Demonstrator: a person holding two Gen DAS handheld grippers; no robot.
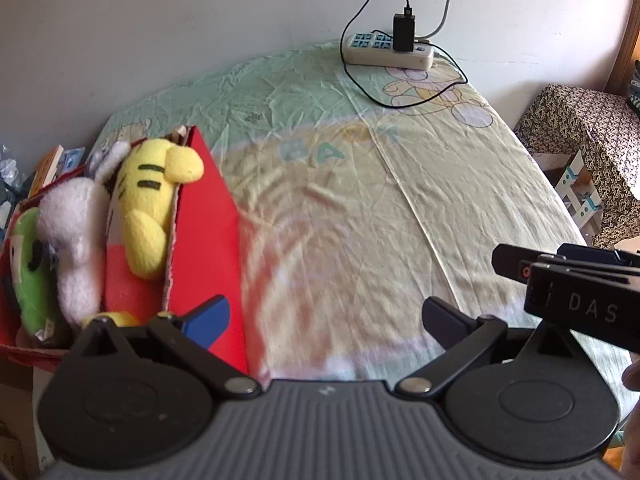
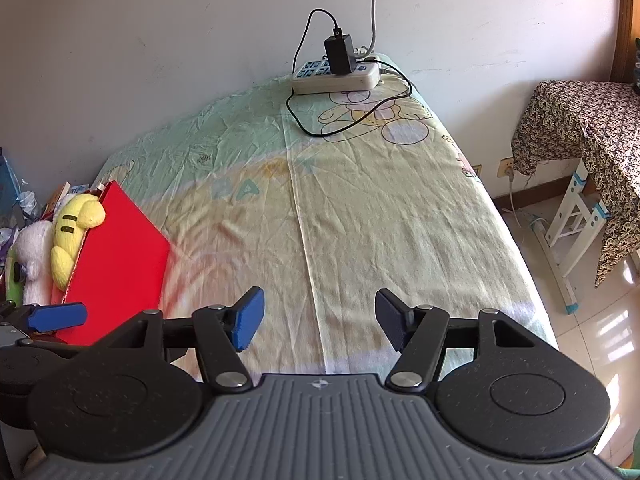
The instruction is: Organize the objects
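Left gripper (image 1: 324, 318) gapes empty | right gripper (image 2: 318, 318) wide, empty | plush toys (image 1: 150, 200) boxed at ten o'clock in red box (image 1: 208, 236)

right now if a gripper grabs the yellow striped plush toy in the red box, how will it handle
The yellow striped plush toy looks soft, so it would probably squash and sag. It is likely light. Leaning on the red cardboard box wall, it may drag against the white plush.

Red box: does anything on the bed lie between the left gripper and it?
Nothing visible. The left gripper hangs open right beside the red box, only bare sheet between them. The power strip sits far off by the wall.
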